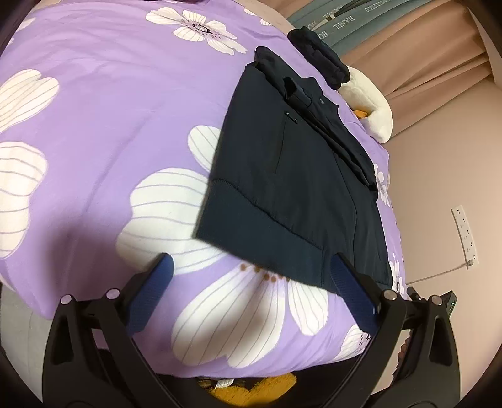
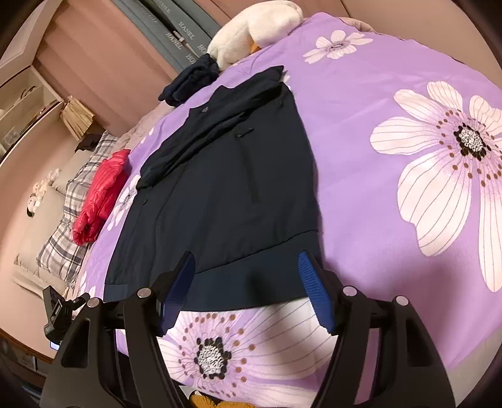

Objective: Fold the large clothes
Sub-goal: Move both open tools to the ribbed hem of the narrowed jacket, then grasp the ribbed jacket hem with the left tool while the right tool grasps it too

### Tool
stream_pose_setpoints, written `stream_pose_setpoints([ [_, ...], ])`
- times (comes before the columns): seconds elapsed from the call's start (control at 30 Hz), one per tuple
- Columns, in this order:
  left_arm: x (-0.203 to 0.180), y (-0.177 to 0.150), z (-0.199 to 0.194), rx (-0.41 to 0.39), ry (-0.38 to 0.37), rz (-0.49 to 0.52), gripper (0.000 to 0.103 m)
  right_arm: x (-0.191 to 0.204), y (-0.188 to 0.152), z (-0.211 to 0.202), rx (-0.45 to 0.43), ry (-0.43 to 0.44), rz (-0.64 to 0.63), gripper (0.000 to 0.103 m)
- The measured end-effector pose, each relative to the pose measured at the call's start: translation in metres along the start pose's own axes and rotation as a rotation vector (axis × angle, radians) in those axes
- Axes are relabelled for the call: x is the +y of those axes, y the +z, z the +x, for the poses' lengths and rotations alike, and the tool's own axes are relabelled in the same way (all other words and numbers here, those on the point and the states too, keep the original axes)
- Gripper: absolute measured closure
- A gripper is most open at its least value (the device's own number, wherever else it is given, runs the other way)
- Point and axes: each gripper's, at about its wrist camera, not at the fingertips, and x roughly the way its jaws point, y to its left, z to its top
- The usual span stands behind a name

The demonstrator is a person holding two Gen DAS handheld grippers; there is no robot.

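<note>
A dark navy jacket (image 1: 291, 188) lies flat on a purple flowered bedspread (image 1: 109, 110), sleeves folded in over its body, ribbed hem nearest me. It also shows in the right wrist view (image 2: 219, 194). My left gripper (image 1: 251, 266) is open and empty, hovering at the hem's left corner, its right finger (image 1: 351, 292) over the hem. My right gripper (image 2: 244, 270) is open and empty above the middle of the hem. A second dark folded garment (image 1: 320, 56) lies beyond the collar, also in the right wrist view (image 2: 191, 81).
A white plush toy (image 2: 257, 28) lies at the far bed edge. A red puffy garment (image 2: 100, 194) rests on plaid pillows (image 2: 66, 232) at the left. A power strip (image 1: 466, 232) hangs on the wall to the right. Pink curtains (image 1: 423, 47) stand behind.
</note>
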Motion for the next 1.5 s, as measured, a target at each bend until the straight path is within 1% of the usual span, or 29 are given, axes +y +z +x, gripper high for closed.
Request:
stream_pose_setpoints([
  [0.13, 0.003, -0.003, -0.007, -0.011, -0.006, -0.005, 0.002, 0.004, 0.001, -0.004, -0.009, -0.007, -0.008, 0.034],
  [0.3, 0.002, 0.002, -0.013, -0.026, -0.008, 0.000, 0.002, 0.002, 0.005, -0.006, -0.015, -0.023, 0.000, 0.034],
  [0.5, -0.001, 0.026, -0.003, -0.041, 0.000, 0.030, 0.002, -0.003, 0.010, 0.004, -0.004, -0.039, -0.003, 0.033],
  [0.67, -0.001, 0.049, 0.010, -0.060, -0.032, 0.034, 0.002, -0.009, 0.019, 0.017, 0.001, -0.034, 0.022, 0.033],
  [0.73, -0.001, 0.058, 0.019, -0.053, -0.046, 0.022, 0.002, -0.010, 0.022, 0.021, 0.004, -0.024, 0.031, 0.032],
  [0.83, 0.000, 0.066, 0.028, -0.040, -0.058, 0.018, 0.002, -0.011, 0.025, 0.027, 0.013, -0.029, 0.033, 0.026],
  [1.03, 0.004, 0.077, 0.045, -0.003, -0.083, 0.007, 0.002, -0.015, 0.036, 0.034, 0.002, -0.023, 0.040, 0.026],
  [1.17, 0.002, 0.083, 0.053, 0.014, -0.112, 0.004, 0.002, -0.028, 0.047, 0.043, 0.003, -0.022, 0.082, 0.026],
  [1.27, -0.004, 0.089, 0.063, 0.046, -0.149, 0.012, 0.002, -0.040, 0.053, 0.055, 0.021, 0.015, 0.132, 0.026],
  [1.33, -0.009, 0.093, 0.072, 0.074, -0.161, 0.023, 0.002, -0.048, 0.055, 0.067, 0.053, 0.072, 0.179, 0.026],
  [1.4, -0.015, 0.097, 0.080, 0.091, -0.163, 0.031, 0.002, -0.051, 0.059, 0.075, 0.066, 0.119, 0.211, 0.026],
  [1.5, -0.024, 0.101, 0.091, 0.119, -0.196, 0.029, 0.002, -0.051, 0.069, 0.086, 0.091, 0.200, 0.244, 0.026],
])
